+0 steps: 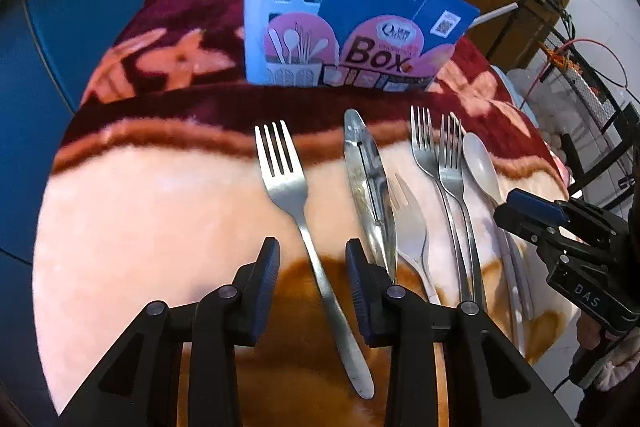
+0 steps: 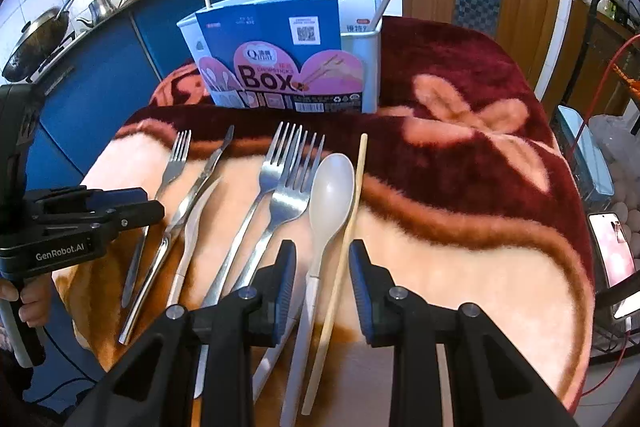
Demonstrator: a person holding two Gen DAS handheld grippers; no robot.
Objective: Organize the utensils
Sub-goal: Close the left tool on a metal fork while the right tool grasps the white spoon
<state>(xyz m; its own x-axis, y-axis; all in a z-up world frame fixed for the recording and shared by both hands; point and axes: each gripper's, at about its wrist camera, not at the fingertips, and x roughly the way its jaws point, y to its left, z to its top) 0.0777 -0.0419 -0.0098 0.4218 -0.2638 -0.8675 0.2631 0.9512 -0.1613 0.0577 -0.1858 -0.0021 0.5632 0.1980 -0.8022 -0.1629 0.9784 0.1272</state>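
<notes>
Both grippers hang over cutlery laid in a row on a blanket-covered table (image 2: 460, 267), short of its near edge. The left gripper (image 1: 312, 267), released, straddles the lone fork (image 1: 298, 223). The right gripper (image 2: 322, 267), also released, straddles the white spoon (image 2: 330, 191) and the wooden chopstick (image 2: 352, 211). The utensil box (image 2: 368, 67) stands toward the far edge. Risks: the right jaws may catch 2 items at once; the left inner pad sits just beside the peeler (image 1: 366, 183) and may nudge it; thin handles may sink into the plush.

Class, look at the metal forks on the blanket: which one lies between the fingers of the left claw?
The lone fork at the far left of the row. Its handle runs between the left claw; the other two metal forks lie overlapping, beside the white spoon.
</notes>
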